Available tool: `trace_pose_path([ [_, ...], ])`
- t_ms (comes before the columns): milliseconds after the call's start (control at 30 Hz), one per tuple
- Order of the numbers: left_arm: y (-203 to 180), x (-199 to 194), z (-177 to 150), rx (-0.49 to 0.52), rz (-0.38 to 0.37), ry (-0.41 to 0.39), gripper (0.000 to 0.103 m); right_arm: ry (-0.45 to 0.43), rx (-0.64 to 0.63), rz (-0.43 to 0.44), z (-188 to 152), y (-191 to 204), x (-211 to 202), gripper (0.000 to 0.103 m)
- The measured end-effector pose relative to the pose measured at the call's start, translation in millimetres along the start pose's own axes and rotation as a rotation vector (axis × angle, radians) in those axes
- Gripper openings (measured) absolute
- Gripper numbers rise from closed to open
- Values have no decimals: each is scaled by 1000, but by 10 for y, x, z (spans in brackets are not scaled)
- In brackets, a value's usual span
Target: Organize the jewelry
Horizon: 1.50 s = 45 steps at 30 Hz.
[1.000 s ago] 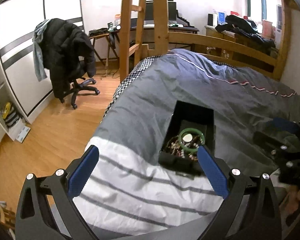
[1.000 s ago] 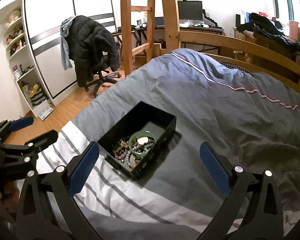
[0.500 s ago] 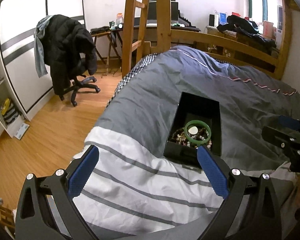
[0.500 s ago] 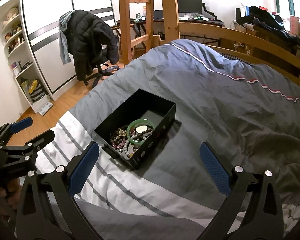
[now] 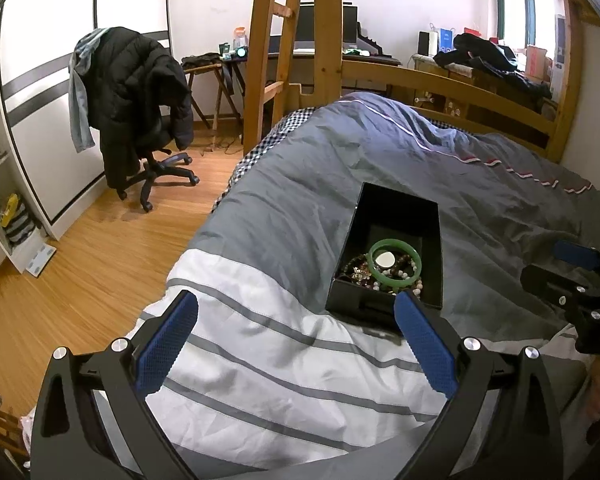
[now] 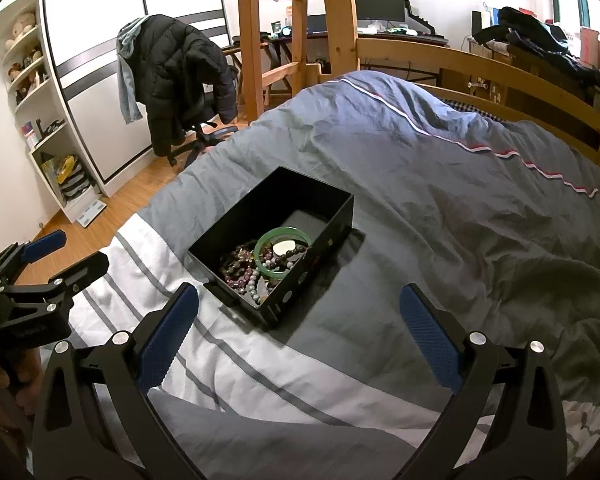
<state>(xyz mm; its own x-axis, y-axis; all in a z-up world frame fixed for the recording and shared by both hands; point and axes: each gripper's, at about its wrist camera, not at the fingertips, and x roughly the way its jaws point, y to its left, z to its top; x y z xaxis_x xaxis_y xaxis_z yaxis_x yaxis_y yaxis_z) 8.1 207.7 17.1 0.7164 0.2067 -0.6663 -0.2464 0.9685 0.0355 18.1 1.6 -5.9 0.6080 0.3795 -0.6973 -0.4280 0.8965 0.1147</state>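
Note:
A black open box (image 5: 396,216) (image 6: 324,204) lies on the grey quilt of the bed. In it are a green bangle (image 5: 396,262) (image 6: 283,251), a small white piece inside the bangle, and a tangle of beaded bracelets (image 6: 242,270). My left gripper (image 5: 296,316) is open and empty, above the striped white part of the quilt, just near and left of the box. My right gripper (image 6: 298,308) is open and empty, near the box's front corner. Each gripper also shows at the edge of the other's view, the right one (image 5: 580,276) and the left one (image 6: 40,268).
The bed has a wooden frame (image 5: 460,92) and a ladder (image 5: 284,48) at its far end. A chair with a black jacket (image 5: 136,96) stands on the wooden floor at the left. White shelves (image 6: 40,112) line the left wall. A desk with a monitor (image 6: 380,4) stands behind.
Both grippers have drifted slightly, so the box sits a little farther right in the left view and higher in the right view. Both stay open and empty.

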Motion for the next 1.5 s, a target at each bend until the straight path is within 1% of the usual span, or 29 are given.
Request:
trace_pose_path([
  [233, -12, -7, -3, 3, -4, -1, 97, 1, -8, 2, -26, 47, -7, 99],
  [1133, -34, 16, -14, 10, -5, 5, 97, 7, -1, -1, -32, 20, 11, 99],
  [1500, -64, 40, -38, 41, 2, 8, 97, 13, -1, -1, -60, 3, 25, 99],
])
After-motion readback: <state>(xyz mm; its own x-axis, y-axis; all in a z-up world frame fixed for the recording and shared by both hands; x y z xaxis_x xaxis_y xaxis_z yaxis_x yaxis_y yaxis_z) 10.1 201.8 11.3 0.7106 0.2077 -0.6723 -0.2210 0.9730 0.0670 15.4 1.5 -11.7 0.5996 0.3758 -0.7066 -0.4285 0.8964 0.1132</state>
